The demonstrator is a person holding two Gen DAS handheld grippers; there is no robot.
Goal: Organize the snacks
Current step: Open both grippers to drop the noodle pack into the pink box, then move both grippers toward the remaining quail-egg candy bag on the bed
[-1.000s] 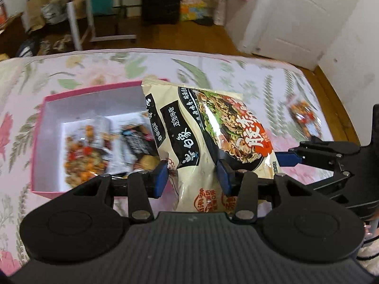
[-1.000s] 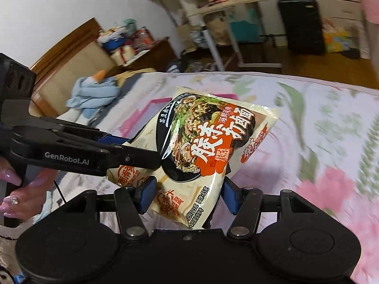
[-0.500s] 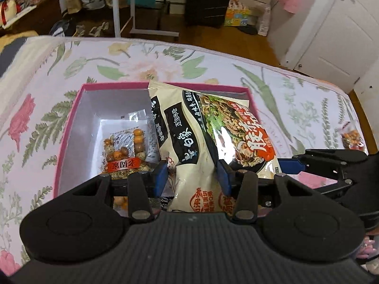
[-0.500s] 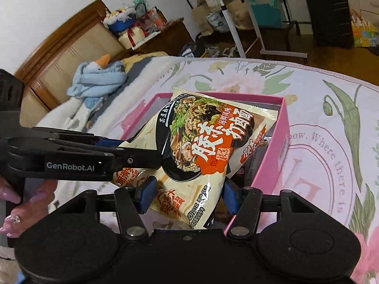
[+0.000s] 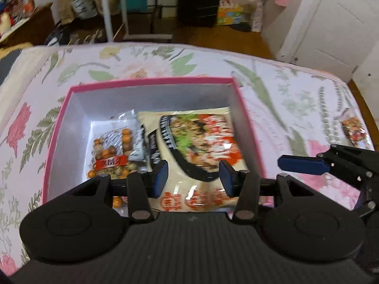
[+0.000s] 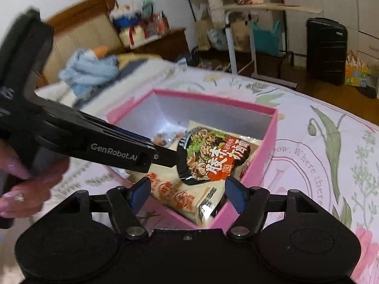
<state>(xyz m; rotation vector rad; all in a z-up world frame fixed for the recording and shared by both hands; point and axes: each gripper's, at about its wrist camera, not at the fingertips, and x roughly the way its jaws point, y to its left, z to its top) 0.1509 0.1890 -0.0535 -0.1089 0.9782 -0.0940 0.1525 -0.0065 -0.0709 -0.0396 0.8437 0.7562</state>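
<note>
A cream noodle packet (image 5: 203,146) lies in the right half of the pink box (image 5: 146,81), its near end leaning on the box's front wall; it also shows in the right wrist view (image 6: 208,163). A clear bag of nuts (image 5: 116,146) lies in the box's left half. My left gripper (image 5: 193,179) is open, its jaws apart just above the packet's near end. My right gripper (image 6: 187,194) is open over the box's near corner (image 6: 270,127). Neither touches the packet.
The box sits on a floral bedspread (image 5: 284,94). Another small snack bag (image 5: 354,130) lies on the bed at the far right. A blue cloth bundle (image 6: 90,68) lies by the headboard. Beyond the bed are a black suitcase (image 5: 200,0) and a white door (image 5: 336,19).
The noodle packet was held up by both grippers over the box; both have opened and it now lies inside the box, to the right of the nut bag.
</note>
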